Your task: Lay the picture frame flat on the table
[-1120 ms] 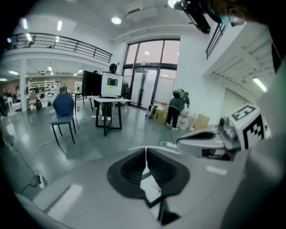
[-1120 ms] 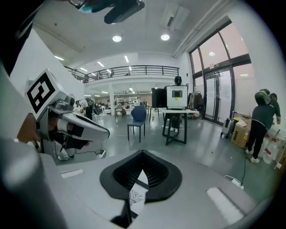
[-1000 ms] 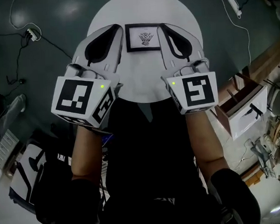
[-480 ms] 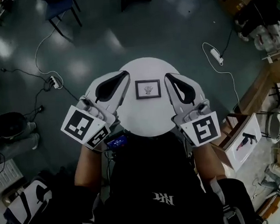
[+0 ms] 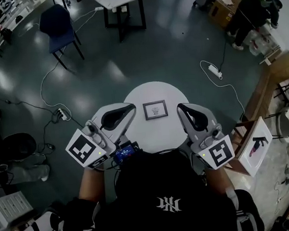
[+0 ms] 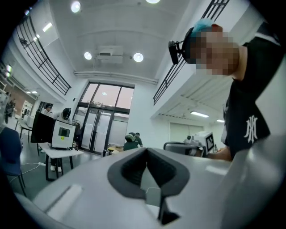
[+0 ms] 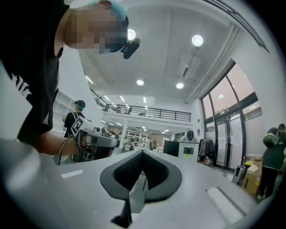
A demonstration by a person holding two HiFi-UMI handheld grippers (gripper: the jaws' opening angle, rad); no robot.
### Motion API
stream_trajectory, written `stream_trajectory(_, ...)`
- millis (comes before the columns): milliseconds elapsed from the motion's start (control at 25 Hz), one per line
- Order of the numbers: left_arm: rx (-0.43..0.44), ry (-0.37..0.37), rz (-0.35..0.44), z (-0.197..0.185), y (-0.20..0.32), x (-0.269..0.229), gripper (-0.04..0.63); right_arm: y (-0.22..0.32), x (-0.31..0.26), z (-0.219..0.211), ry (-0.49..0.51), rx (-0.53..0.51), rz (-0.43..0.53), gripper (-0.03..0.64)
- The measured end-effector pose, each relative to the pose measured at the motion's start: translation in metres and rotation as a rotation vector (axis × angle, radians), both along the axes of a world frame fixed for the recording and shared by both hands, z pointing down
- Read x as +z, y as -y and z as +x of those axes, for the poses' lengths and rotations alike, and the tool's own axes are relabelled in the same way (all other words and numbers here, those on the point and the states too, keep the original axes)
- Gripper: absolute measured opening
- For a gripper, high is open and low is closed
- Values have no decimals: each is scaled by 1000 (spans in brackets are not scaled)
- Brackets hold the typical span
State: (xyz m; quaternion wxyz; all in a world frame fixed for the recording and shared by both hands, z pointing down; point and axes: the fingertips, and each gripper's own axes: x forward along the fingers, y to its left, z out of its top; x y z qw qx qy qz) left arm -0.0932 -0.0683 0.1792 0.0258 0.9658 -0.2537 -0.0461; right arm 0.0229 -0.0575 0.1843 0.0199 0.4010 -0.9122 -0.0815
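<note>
Frame flat on round table, left gripper and right gripper raised either side, both closed tight, empty

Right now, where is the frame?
In the head view the frame sits mid-table on the round table, between the left gripper and the right gripper, touching neither.
</note>
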Motion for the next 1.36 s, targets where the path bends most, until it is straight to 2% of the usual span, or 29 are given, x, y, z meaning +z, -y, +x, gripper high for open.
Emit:
stream_trajectory(120, 12, -8, -9, -7, -8, -1, 3, -9, 5, -3, 7, -37, -58, -2)
stream_trajectory(280, 18, -8, -27, -7, -15, 5, 3, -13, 9, 4, 98, -85, -137, -2)
stream_trajectory(360, 19, 19, -37, 0, -20, 17, 3, -15, 16, 12, 158, -104, -181, -2)
stream_trajectory(480, -19, 86, -112, 3, -29, 45, 3, -24, 25, 22, 213, -124, -234, -2)
stream_trajectory(560, -52, 97, -124, 3, -35, 49, 3, -35, 26, 22, 208, -145, -240, -2)
stream_trajectory(680, -86, 105, -102, 11, -50, 48, 3, -57, 27, 23, 200, -188, -246, -2)
stream_trajectory(880, -75, 179, -135, 42, -83, 62, 3, -97, 34, 38, 249, -253, -279, -2)
stream_trajectory(1080, -70, 192, -182, 62, -115, 71, 3, -127, 37, 47, 244, -286, -272, -2)
stream_trajectory(1360, -48, 206, -149, 90, -140, 81, 3, -154, 46, 67, 278, -285, -270, -2)
